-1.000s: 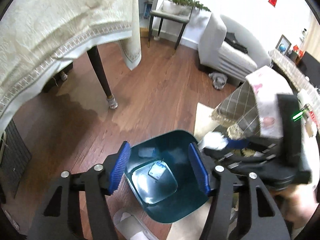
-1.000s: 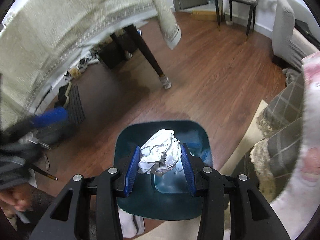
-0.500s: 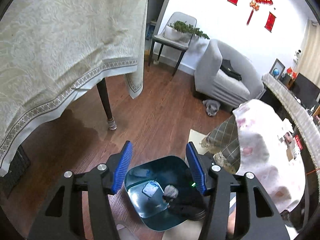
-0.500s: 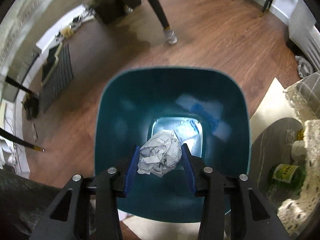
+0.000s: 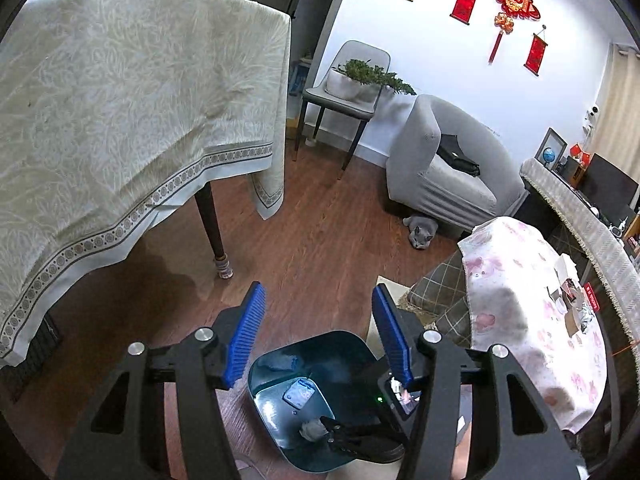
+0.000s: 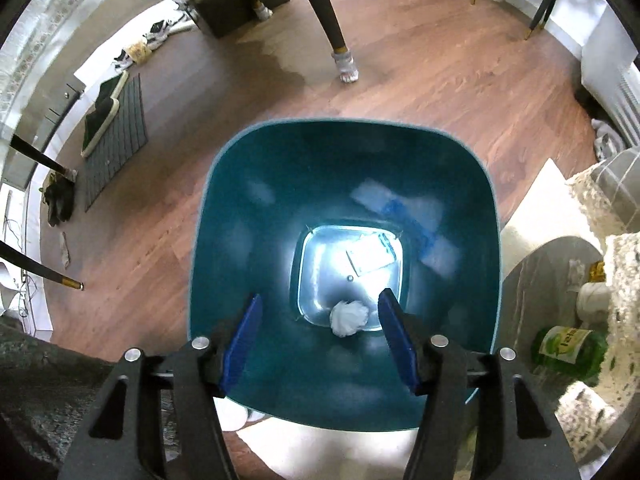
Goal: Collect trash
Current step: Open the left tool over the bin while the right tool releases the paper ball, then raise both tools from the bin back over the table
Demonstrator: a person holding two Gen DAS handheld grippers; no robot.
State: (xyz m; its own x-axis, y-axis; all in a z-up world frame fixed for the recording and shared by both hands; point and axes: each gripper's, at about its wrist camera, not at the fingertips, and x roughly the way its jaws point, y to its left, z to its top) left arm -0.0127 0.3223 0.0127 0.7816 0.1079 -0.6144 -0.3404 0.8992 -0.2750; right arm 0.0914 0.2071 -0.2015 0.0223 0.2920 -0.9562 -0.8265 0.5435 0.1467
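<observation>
Teal bin [image 6: 344, 392] fills the frame's centre; the right gripper [image 6: 320, 334], jaws just opened and empty, hangs inside its rim above the crumpled paper [image 6: 349, 317]. Left gripper [image 5: 318, 336] jaws stand apart, empty.

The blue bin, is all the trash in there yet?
Some is. A crumpled paper ball and a flat wrapper lie at the bottom of the teal bin. The right gripper, above the bin, has just opened its jaws and holds nothing; the left gripper is open and empty too. Scraps on the floral-covered table look left to collect.
</observation>
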